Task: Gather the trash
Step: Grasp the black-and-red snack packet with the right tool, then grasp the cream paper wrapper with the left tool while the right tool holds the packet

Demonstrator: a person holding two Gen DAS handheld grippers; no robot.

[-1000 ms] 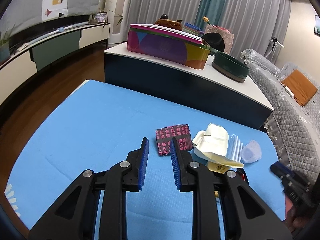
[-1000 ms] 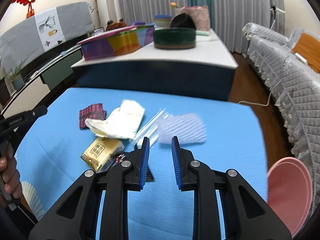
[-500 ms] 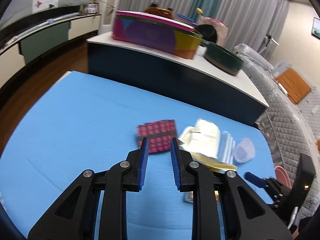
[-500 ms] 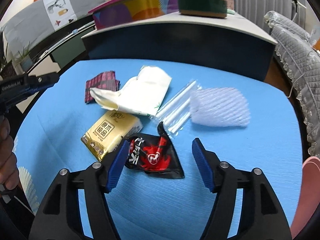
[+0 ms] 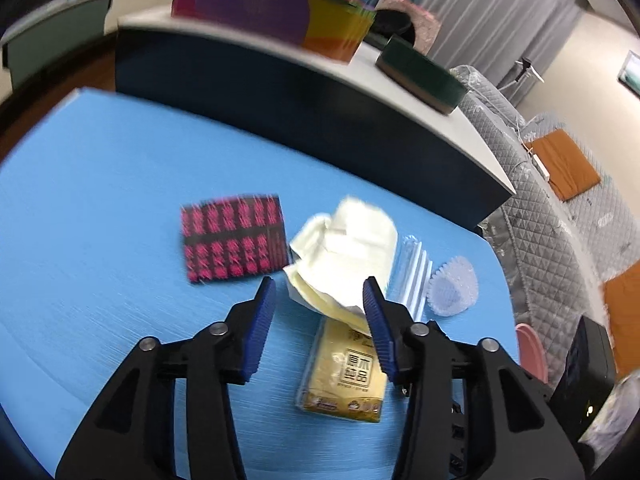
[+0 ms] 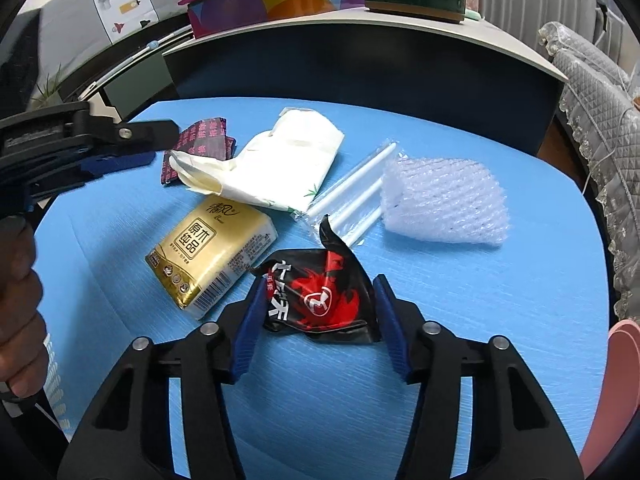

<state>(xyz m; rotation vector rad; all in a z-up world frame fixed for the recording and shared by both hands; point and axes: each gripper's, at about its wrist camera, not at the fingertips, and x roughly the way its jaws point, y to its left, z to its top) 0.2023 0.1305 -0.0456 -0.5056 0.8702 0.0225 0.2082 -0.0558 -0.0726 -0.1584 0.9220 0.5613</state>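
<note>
A black and red snack wrapper [image 6: 320, 296] lies on the blue table [image 6: 480, 320]. My right gripper [image 6: 320, 308] straddles it, jaws closing, pads at its two side edges without squeezing it. A crumpled cream wrapper [image 5: 348, 252] lies over a gold tissue pack [image 5: 344, 372]. My left gripper [image 5: 319, 294] hovers over the cream wrapper's near end, jaws opening and not touching it. A pink and black patterned packet [image 5: 234, 238] lies just left of it. In the right wrist view, the left gripper [image 6: 165, 146] reaches in from the left.
Bagged white straws [image 6: 352, 196] and a white foam net [image 6: 444, 204] lie right of the cream wrapper [image 6: 280, 168]. A pink round container [image 6: 624, 360] sits off the table's right edge. A dark counter [image 6: 360, 64] with boxes stands behind. A hand [image 6: 20, 300] shows at far left.
The left gripper moved forward and down toward the cream wrapper and its jaws widened. The right gripper sank over the black and red wrapper, spread wide, then narrowed around it.
</note>
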